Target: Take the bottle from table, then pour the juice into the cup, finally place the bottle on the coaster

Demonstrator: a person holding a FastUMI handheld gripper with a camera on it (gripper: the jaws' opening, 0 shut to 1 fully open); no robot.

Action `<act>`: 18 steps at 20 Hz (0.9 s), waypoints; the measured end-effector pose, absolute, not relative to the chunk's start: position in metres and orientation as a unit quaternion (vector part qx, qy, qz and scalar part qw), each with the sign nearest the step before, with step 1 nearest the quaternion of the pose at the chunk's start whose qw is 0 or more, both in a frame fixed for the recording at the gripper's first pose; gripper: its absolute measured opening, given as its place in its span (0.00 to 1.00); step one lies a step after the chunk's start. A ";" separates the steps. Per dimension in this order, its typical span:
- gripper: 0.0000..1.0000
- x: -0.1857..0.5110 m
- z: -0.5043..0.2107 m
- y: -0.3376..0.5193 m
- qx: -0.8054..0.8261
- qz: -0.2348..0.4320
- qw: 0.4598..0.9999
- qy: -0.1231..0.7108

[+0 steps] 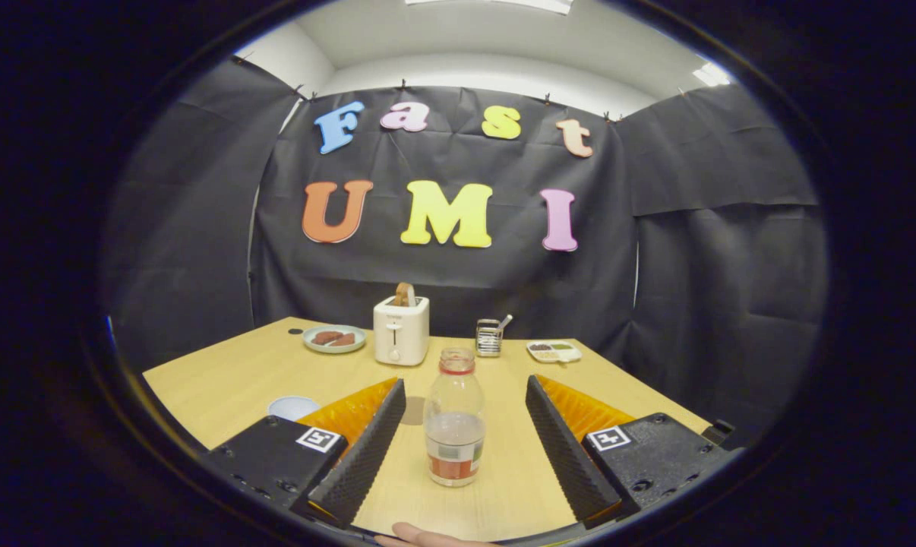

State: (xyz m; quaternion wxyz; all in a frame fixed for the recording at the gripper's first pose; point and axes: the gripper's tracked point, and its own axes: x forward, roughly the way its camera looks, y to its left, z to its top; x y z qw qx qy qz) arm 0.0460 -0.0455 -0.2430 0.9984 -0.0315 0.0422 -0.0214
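So tongs (456, 444) spread wide, gripping nothing | bottle (455, 425) upright between them on desk (222, 380) | light, slick (third full?), pinch mid-body | coaster (293, 407) at 10 o'clock

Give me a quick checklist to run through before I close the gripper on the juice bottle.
1. Fingers open wide: ok. The gripper stands open, one finger on each side of the juice bottle.
2. Bottle between the fingers: ok, roughly centred, with a gap to each finger.
3. Bottle upright on the table: ok.
4. Lid on: ok, it looks capped; this matters later for pouring.
5. Juice level: ok, the bottle is about a third full.
6. Cup and coaster located: cannot tell. A brown disc lies behind the left finger and a pale round thing lies left of it.
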 end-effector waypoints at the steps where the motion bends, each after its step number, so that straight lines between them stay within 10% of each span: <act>1: 1.00 0.049 -0.252 -0.046 -0.032 -0.023 0.998 0.046; 18: 1.00 0.115 -0.333 -0.048 -0.014 -0.013 0.999 0.040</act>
